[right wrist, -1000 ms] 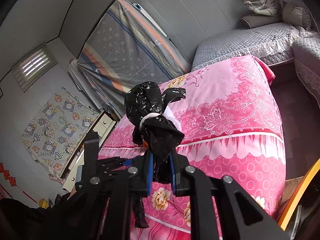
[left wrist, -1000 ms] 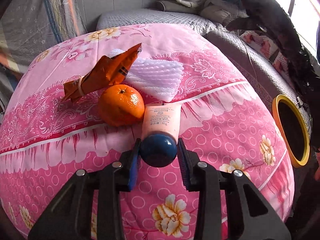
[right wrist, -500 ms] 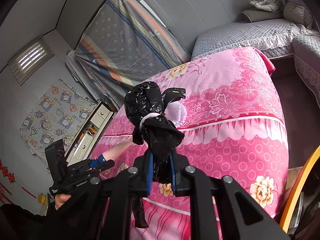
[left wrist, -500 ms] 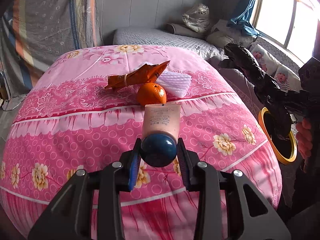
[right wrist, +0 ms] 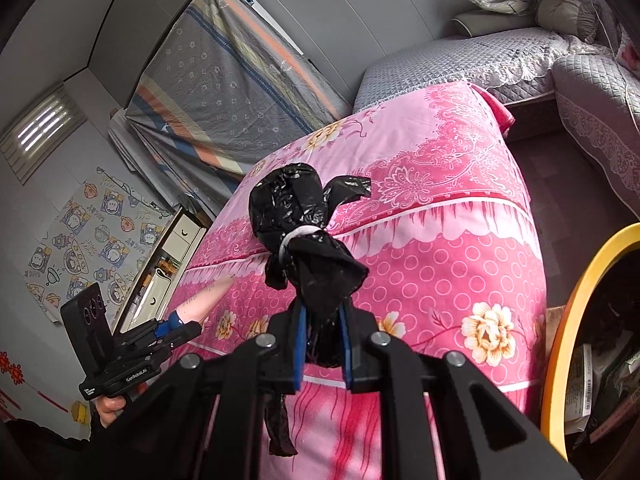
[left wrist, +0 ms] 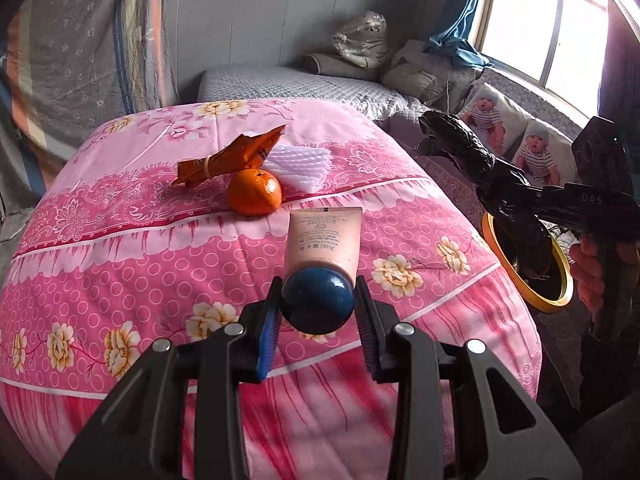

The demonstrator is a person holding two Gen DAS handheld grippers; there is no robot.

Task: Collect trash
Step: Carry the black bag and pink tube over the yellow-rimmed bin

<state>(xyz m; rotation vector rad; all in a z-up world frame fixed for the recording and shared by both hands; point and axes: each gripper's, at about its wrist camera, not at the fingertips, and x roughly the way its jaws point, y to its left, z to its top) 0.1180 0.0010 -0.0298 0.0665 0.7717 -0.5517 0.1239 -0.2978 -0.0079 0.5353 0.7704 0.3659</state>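
Observation:
My left gripper [left wrist: 318,330] is shut on the dark blue cap of a pink cream tube [left wrist: 323,240], held in the air off the front of the pink bedspread [left wrist: 120,280]. On the bedspread lie an orange fruit [left wrist: 255,192], a folded orange wrapper [left wrist: 224,158] and a white foam net [left wrist: 302,164]. My right gripper [right wrist: 322,350] is shut on a tied black plastic bag [right wrist: 298,220], also seen as the black bag [left wrist: 476,160] at the right in the left wrist view. A yellow-rimmed bin [left wrist: 524,268] stands beyond the bed's right edge.
A grey quilted sofa [left wrist: 288,84] with cushions runs behind the bed, under a window [left wrist: 548,28]. A striped cloth [right wrist: 224,92] hangs at the far left wall. The bin rim [right wrist: 576,312] is close on the right, with paper trash inside. A hand [left wrist: 588,276] holds the right gripper.
My left gripper has drawn back from the bed with the tube, so the fruit and wrapper look farther off. The right gripper with the black bag has come into the left view.

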